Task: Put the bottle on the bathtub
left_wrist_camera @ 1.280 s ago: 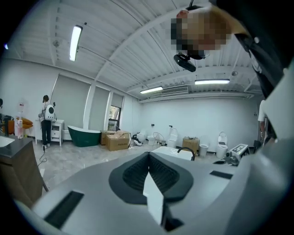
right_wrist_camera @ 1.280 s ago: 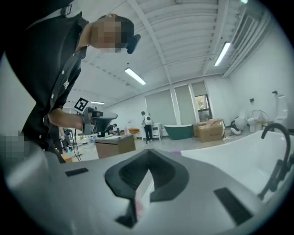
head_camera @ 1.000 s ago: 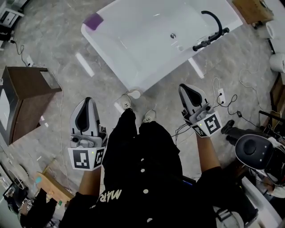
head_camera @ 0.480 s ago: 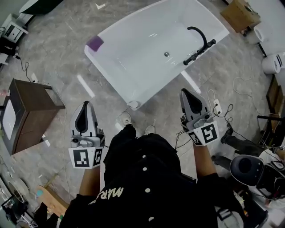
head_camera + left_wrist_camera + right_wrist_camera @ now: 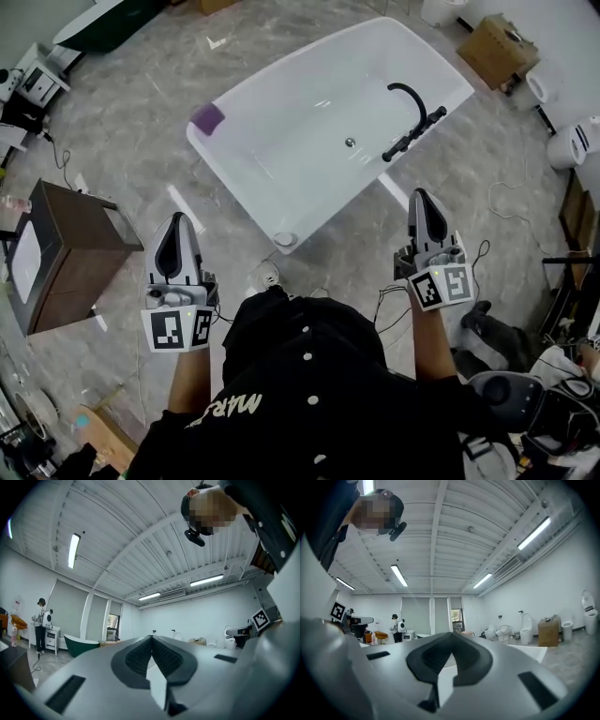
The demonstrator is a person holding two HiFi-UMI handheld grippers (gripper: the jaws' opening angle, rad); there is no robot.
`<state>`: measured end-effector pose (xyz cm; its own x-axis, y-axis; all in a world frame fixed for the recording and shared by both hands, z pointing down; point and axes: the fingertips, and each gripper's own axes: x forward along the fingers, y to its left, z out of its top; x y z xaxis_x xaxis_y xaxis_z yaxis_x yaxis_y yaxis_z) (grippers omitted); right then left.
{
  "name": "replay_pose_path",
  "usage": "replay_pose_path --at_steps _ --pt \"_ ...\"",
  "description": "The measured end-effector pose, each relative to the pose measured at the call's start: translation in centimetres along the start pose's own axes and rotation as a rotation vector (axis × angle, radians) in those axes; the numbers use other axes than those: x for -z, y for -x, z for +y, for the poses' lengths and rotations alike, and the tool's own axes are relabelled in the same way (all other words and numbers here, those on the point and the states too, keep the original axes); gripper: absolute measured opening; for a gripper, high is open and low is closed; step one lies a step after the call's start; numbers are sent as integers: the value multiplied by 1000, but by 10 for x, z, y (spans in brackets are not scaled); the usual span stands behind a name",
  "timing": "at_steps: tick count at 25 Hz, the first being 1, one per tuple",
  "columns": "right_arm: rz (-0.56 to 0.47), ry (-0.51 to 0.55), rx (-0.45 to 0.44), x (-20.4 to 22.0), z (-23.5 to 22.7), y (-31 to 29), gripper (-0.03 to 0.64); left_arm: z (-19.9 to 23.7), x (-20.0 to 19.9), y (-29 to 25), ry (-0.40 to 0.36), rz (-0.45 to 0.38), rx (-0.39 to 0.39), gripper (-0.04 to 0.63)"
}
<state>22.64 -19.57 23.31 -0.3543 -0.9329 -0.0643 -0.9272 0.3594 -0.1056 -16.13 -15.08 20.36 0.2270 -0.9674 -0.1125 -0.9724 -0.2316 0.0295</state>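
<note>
Raised since the earlier frame, the left claw (image 5: 176, 225) and right claw (image 5: 425, 199) point level, with the right claw swung outward. Both are clenched on nothing, probably because nothing remains to carry. Beyond them stands the bathtub (image 5: 230, 183). A small purple bottle (image 5: 207, 117), as judged, sits on its far left rim corner. Its long axis and heading cannot be read.

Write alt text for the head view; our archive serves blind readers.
Seen from above, a person in a black top holds the left tongs and right tongs, both shut and empty, before a white bathtub with a black tap. A purple object sits on its rim.
</note>
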Motion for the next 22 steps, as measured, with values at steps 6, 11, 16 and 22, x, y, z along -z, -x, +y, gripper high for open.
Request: replay_pose_path --at_steps 6,11,16,22 --pt "-49 65 1 -20 -2 0 -3 6 -2 -2 -8 0 8 9" --pt "-46 87 -8 -20 -9 0 -3 15 9 -3 -43 36 -22 9" --pt "-39 87 17 -14 -17 1 -3 31 11 1 -56 36 -58 9" --pt "-9 87 35 4 -24 -4 -2 32 24 -4 -69 51 -77 9"
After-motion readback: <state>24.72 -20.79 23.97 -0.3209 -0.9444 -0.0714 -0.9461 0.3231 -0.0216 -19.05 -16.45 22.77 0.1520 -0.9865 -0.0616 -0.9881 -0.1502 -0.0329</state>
